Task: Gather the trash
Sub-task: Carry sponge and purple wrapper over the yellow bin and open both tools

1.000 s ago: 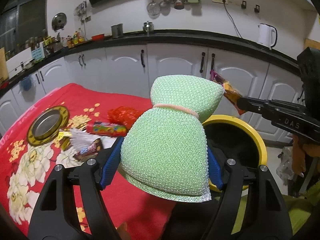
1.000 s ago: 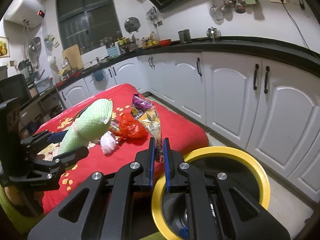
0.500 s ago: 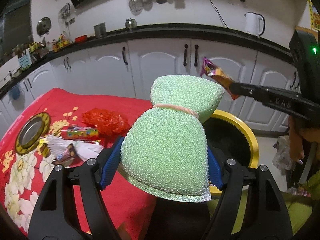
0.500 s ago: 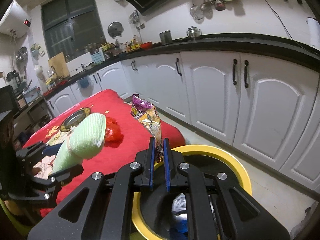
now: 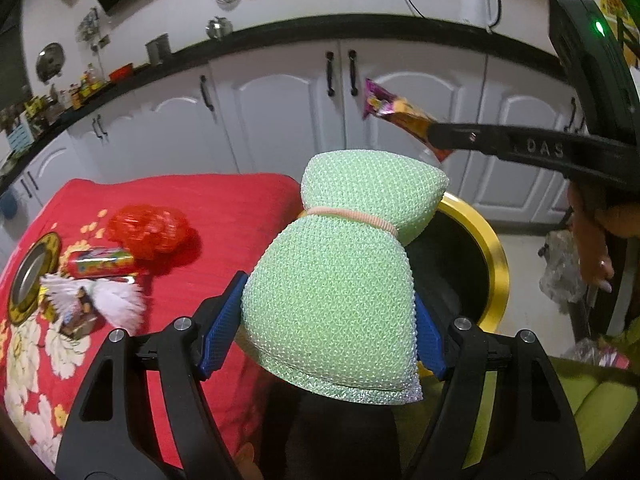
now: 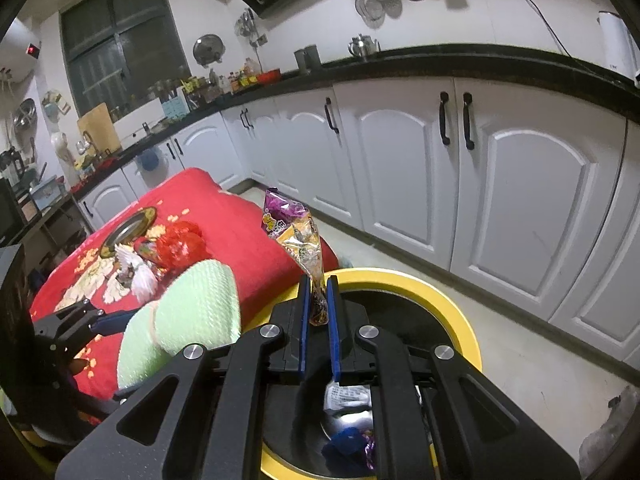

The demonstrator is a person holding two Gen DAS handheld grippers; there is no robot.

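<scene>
My left gripper (image 5: 328,320) clamps the green mesh bundle (image 5: 340,264) at its wide base, above the near rim of the yellow-rimmed bin (image 5: 494,272). My right gripper (image 6: 319,312) pinches a crinkled snack wrapper (image 6: 298,236) over the bin's mouth. Beyond, red netting (image 5: 150,228) and a small can (image 5: 100,266) lie on the red tablecloth (image 5: 224,208).

Both grippers now sit closer to the yellow-rimmed bin (image 6: 456,300) than a second ago. The green bundle (image 5: 340,280) in the left gripper (image 5: 320,332) now overlaps the bin's near rim. The snack wrapper (image 6: 300,240) in the right gripper (image 6: 319,312) hangs over the bin's opening.
</scene>
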